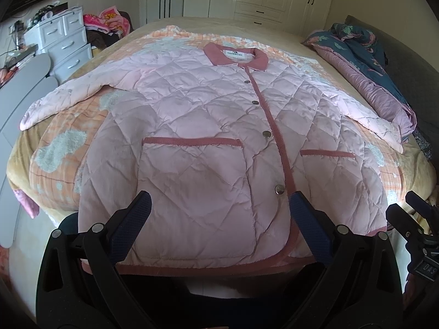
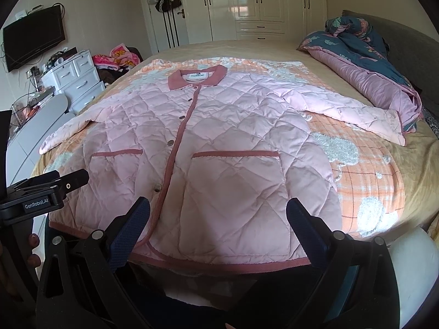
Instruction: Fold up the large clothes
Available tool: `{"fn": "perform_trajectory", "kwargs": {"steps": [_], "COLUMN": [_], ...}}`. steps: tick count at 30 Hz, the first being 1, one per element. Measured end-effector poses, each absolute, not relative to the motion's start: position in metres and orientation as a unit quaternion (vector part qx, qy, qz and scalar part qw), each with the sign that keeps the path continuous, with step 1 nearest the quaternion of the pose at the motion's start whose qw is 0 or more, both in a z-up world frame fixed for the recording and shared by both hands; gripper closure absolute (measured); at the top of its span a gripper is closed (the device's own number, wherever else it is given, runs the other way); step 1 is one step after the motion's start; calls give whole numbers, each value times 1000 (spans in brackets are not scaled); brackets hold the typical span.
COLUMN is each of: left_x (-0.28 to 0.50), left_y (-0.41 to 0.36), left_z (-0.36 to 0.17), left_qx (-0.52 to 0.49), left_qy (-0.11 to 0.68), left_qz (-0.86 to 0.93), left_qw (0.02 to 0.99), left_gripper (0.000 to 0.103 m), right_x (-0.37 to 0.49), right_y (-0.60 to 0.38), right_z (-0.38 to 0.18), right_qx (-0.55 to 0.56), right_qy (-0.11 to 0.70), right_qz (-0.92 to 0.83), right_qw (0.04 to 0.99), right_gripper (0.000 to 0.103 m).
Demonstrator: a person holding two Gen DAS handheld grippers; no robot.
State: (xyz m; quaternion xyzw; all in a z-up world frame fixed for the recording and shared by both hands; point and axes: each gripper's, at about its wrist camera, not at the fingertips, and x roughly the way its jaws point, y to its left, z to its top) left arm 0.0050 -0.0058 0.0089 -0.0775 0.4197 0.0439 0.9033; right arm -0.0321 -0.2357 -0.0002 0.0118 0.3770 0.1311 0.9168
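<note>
Both tools wide open, nothing held: left tool [image 1: 219, 219] over the hem near the placket, right tool [image 2: 219, 222] over the right pocket, probably lining up a first grab. Jacket [image 1: 208, 126] lies flat, front up, snapped shut w/ sleeves spread out, so it's ready to fold. It sits on a blanket [image 2: 370, 181] mid-bed [image 2: 422, 170]; quilt [image 2: 365, 63] bunched far right.
</note>
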Motion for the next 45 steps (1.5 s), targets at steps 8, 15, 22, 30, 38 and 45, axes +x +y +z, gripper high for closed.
{"fn": "perform_trajectory", "kwargs": {"steps": [8,15,22,30,38,45], "left_x": [3,4,3,4,12,28], "left_y": [-9,-10,-9,-8,-3,4], "left_z": [11,13,12,11,6,11], "left_qx": [-72,-71,-72,-71,-70,-75], "left_qy": [416,415,415,416,418,419], "left_qz": [42,42,42,44,48,54], "left_qw": [906,906,906,905,904,903], "left_gripper": [8,8,8,8,8,8], "right_x": [-33,-33,-32,-32,-20,2], "right_y": [-236,-236,-236,-236,-233,-228], "right_z": [1,1,1,1,1,7], "right_qx": [10,11,11,10,10,11], "right_qy": [376,375,376,377,382,390], "right_qz": [130,130,129,130,139,157], "right_qw": [918,918,917,917,913,907], "right_gripper": [4,4,4,4,4,4]}}
